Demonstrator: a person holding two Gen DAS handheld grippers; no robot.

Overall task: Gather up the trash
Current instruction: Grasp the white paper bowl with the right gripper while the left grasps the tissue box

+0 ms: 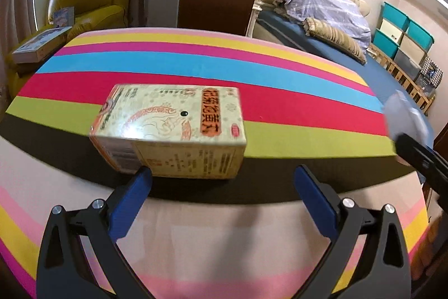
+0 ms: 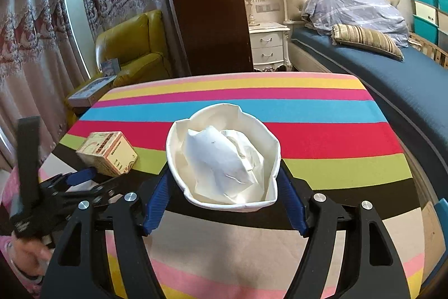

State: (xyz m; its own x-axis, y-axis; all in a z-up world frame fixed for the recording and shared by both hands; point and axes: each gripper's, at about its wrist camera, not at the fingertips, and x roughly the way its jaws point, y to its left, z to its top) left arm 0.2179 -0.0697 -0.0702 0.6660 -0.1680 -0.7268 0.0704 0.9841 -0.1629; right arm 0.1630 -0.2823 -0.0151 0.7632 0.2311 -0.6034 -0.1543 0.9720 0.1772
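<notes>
Left wrist view: the left gripper (image 1: 222, 178) has its blue fingers (image 1: 131, 203) spread wide, holding nothing. The medicine box (image 1: 170, 128) lies on the striped tablecloth (image 1: 294, 114) just ahead of the fingertips, shifted toward the left finger, whose tip meets or overlaps the box's near lower corner; the right finger stands apart from it. The box sits across the green and black stripes. Striped cloth runs bare beyond the box to the far table edge. At the right border the right gripper shows blurred, with something white.

Right wrist view: the right gripper (image 2: 224, 184) pinches the paper cup (image 2: 196, 131) between its blue pads (image 2: 155, 201), one on each side of the squashed rim. Crumpled white paper (image 2: 224, 156) fills the cup. The cup hangs over the black and green stripes near the table's middle. The medicine box (image 2: 107, 153) lies to the left, near the left table edge, with the left gripper (image 2: 84, 181) at its near side. Cloth to the right of the cup lies bare up to the bed (image 2: 406, 80)
</notes>
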